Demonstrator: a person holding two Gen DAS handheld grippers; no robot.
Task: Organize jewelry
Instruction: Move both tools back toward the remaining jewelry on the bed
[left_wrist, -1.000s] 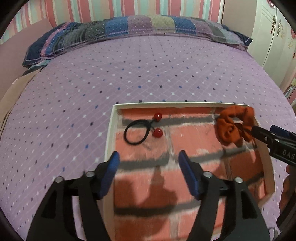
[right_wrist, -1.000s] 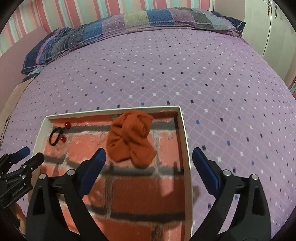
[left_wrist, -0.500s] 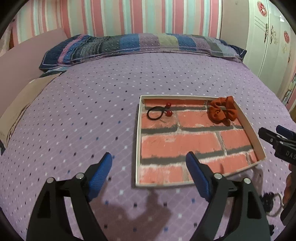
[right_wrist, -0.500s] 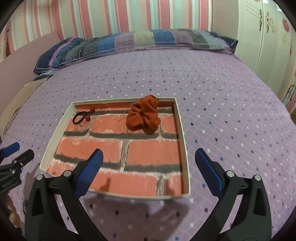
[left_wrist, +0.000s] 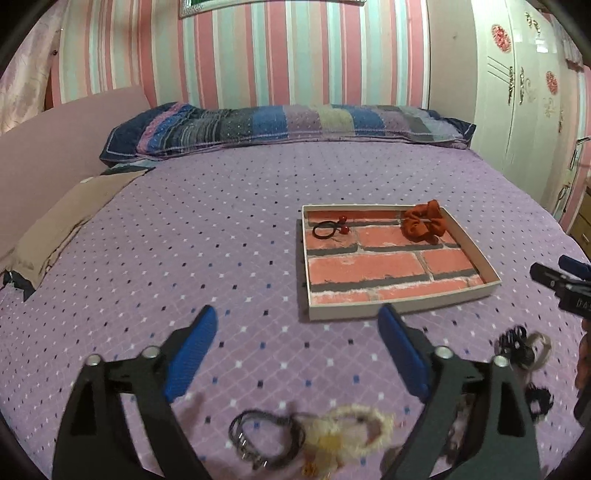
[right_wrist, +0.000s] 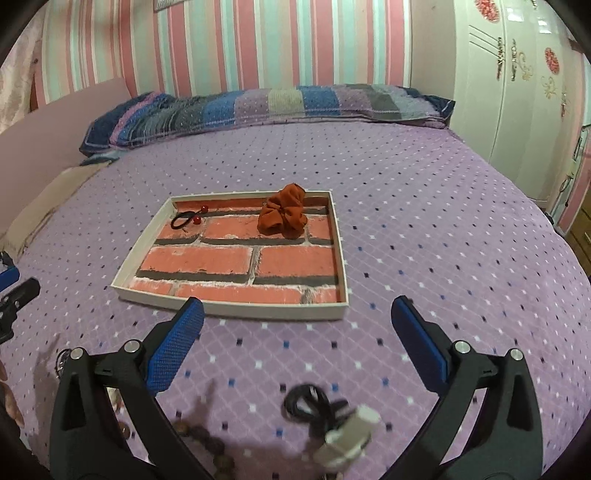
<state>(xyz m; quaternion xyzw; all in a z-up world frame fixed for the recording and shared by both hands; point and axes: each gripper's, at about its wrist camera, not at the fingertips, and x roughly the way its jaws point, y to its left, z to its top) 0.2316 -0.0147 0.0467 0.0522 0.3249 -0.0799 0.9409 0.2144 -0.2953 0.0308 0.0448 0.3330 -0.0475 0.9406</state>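
Orange cloth scrunchie (right_wrist: 282, 211) and black hair tie with red beads (right_wrist: 187, 218) already in brick-print tray (right_wrist: 236, 311), upper middle. Fluffy cream ring (left_wrist: 356, 430), black bands (left_wrist: 264, 435), black cord bundle (right_wrist: 314, 406) left on purple bed (right_wrist: 424, 258), bottom. Left gripper (left_wrist: 297, 354), right gripper (right_wrist: 297, 341) wide apart, holding nothing.

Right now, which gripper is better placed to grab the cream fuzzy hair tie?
Left. The left gripper, jaws open, frames the cream fuzzy hair tie on the bedspread; it doesn't show in the right view.

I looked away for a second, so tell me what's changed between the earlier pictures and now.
Both grippers, left and right, pulled back from over the tray toward the near bed edge, open and empty. Loose hair ties now show below them. The orange scrunchie and black hair tie stayed put in the tray.
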